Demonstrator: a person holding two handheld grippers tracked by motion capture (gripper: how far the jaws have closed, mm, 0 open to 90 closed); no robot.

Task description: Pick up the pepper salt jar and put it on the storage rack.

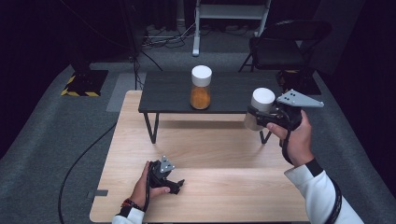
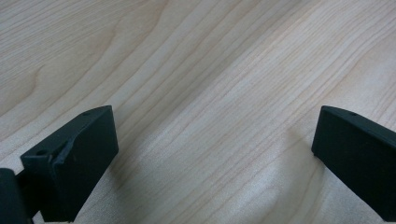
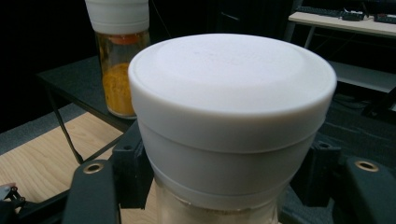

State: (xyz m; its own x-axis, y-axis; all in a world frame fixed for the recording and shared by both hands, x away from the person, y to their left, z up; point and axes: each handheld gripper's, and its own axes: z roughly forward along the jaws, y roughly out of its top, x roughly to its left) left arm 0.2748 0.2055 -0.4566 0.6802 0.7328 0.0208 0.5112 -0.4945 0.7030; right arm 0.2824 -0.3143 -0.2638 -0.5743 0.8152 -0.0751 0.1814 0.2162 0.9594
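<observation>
Right gripper (image 1: 256,116) clamped on a jar (image 1: 259,108), held in the air off the right end of the black shelf (image 1: 168,93). Jar: white lid, clear glass, pale contents; jaws press its sides just under the lid. Left gripper (image 1: 176,185) rests near the wooden table's (image 1: 224,186) front edge, jaws wide apart, nothing between them. Second jar (image 1: 201,87), orange powder, stands mid-shelf.
</observation>
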